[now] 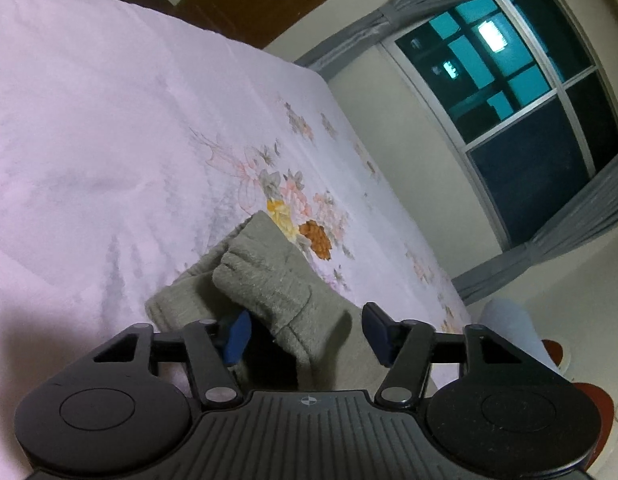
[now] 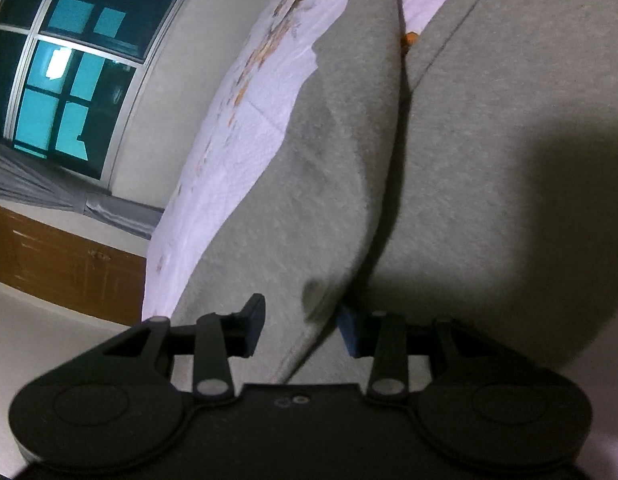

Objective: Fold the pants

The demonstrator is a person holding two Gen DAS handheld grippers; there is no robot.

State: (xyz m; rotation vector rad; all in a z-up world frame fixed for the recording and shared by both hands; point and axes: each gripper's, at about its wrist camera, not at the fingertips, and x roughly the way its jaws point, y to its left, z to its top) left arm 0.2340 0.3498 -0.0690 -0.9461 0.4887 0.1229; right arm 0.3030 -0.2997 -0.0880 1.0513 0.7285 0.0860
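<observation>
Pants (image 2: 469,152): grey, soft, fleecy-looking garment lying on a bed; subject of the fold.
Left gripper (image 1: 305,334): jaws apart; a ribbed cuff or hem end of the pants (image 1: 269,280) lies between the blue pads. The left pad sits against or just under the cloth, the right pad stands clear of it, so no pinch is shown.
Right gripper (image 2: 303,326): jaws partly apart, straddling a raised ridge of grey fabric. The cloth fills the gap, but whether the pads press on it cannot be told.
Appearance of garment: in the left wrist view, the end is bunched and doubled over, with ribbed banding and a thick, napped surface. In the right wrist view, one layer stands up as a tall crease beside a flatter panel with a seam line.
Location: on the bedspread (image 1: 109,120), pale pink with a floral print, near the bed's close edge.
Progress (judgement): early to middle. Cloth is gathered and partly doubled, but no flat, squared fold is visible; layers remain lumpy and uneven.
Remaining (judgement): secure both ends, lay the layers flat, and complete the folds.
Surroundings: window (image 1: 509,100) with grey curtains beyond the bed.
</observation>
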